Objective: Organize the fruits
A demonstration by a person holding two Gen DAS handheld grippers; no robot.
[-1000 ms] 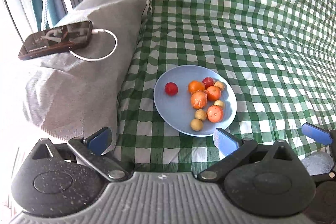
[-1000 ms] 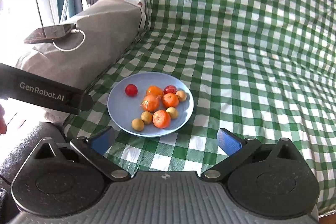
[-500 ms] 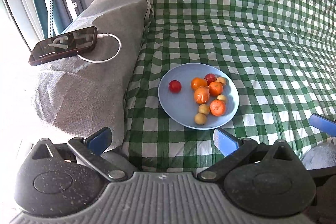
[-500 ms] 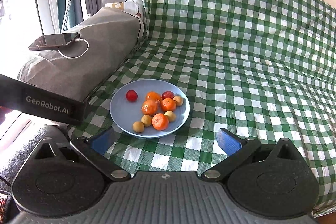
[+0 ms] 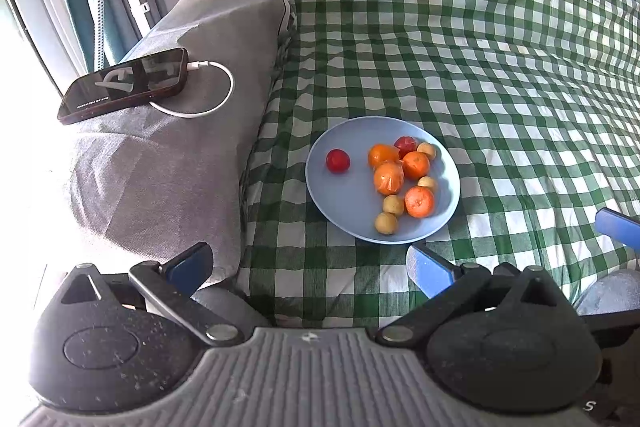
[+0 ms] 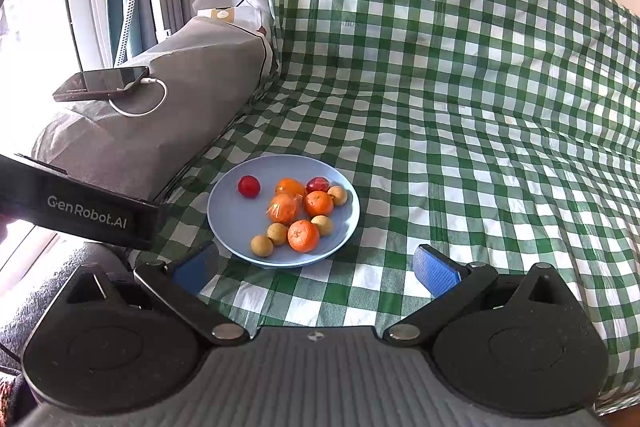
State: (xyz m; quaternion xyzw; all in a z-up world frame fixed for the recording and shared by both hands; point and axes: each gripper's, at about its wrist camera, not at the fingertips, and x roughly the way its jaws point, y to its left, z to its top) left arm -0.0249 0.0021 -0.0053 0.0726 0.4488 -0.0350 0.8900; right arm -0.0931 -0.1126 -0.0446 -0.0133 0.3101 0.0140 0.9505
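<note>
A light blue plate (image 5: pixel 352 203) (image 6: pixel 232 223) lies on the green checked cloth. It holds several oranges (image 5: pixel 419 201) (image 6: pixel 303 235), one wrapped in plastic (image 5: pixel 388 179) (image 6: pixel 284 209), two red fruits (image 5: pixel 337 160) (image 6: pixel 248 185) and several small tan fruits (image 5: pixel 386 223) (image 6: pixel 262 245). My left gripper (image 5: pixel 308 265) is open and empty, short of the plate's near edge. My right gripper (image 6: pixel 316 267) is open and empty, just before the plate. The left gripper's body (image 6: pixel 80 211) shows at the left of the right wrist view.
A grey cushion (image 5: pixel 160 163) (image 6: pixel 160 123) stands left of the plate, with a phone (image 5: pixel 124 85) (image 6: pixel 102 83) on a white cable lying on it. The checked cloth (image 5: pixel 500 87) stretches right and rises at the back. A window frame is at far left.
Both grippers have drawn back and risen a little, so the plate looks smaller and farther. Nothing on the plate has moved. Both grippers stayed open.
</note>
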